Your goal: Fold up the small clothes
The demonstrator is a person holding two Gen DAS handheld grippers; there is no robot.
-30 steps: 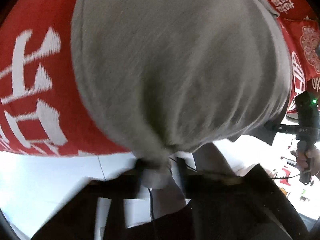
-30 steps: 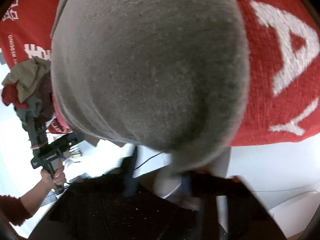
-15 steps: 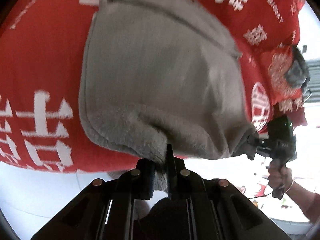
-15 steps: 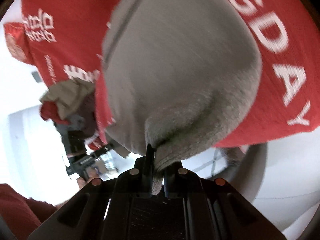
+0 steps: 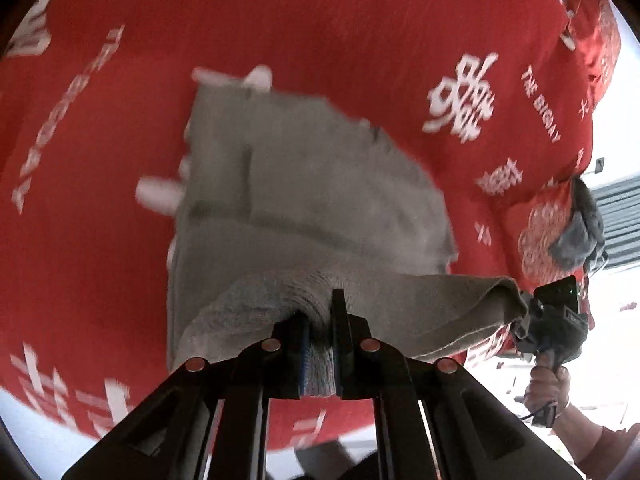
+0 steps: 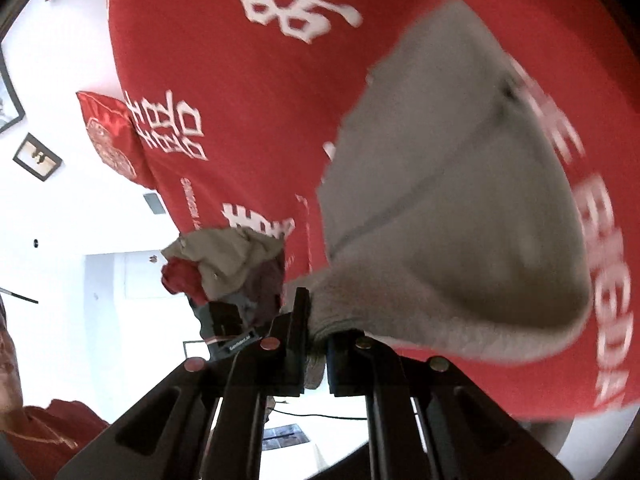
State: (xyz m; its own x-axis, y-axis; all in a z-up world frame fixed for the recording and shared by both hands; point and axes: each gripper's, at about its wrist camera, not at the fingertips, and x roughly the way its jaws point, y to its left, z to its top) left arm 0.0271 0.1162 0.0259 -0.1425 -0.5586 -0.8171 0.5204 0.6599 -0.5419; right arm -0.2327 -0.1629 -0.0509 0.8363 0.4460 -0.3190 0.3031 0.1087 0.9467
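Grey knit garment (image 5: 304, 208) lies on red bedspread (image 5: 320, 20), near hem lifted. Left gripper (image 5: 320, 320) & right gripper (image 6: 316, 332): jaws clamped on one near corner each. Hem runs left-right btwn them; rest lies far of both.

garment (image 5: 320, 200): plain grey, ribbed hem
bedspread (image 5: 320, 20): red with white characters and letters
cushion (image 6: 108, 136): shiny red, pale round pattern
clothes pile (image 6: 228, 264): khaki, red, dark maroon
gripper fingers (image 5: 338, 320): black
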